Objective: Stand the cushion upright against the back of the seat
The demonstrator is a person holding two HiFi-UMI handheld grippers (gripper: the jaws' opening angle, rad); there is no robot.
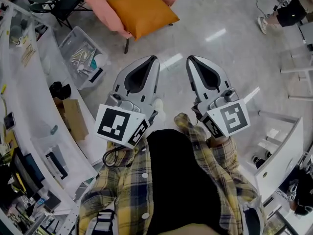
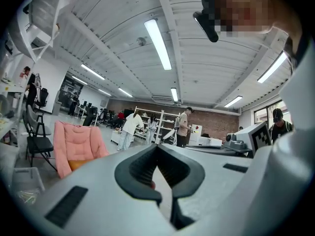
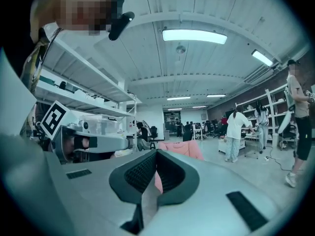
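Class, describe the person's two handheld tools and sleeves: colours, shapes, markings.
Both the left tool and right tool are pale grey, tapered shells with black ribbed pads. Each carries a cube of black-and-white square markers. The sleeves are yellow plaid.

An orange cushion (image 1: 142, 10) lies flat on the pink chair (image 1: 98, 4). Well short of it, the left gripper (image 1: 154, 58) and right gripper (image 1: 190, 58) hover side by side over the floor (image 1: 215, 13) — jaw tips together — with a clear bin (image 1: 80, 55) to their left
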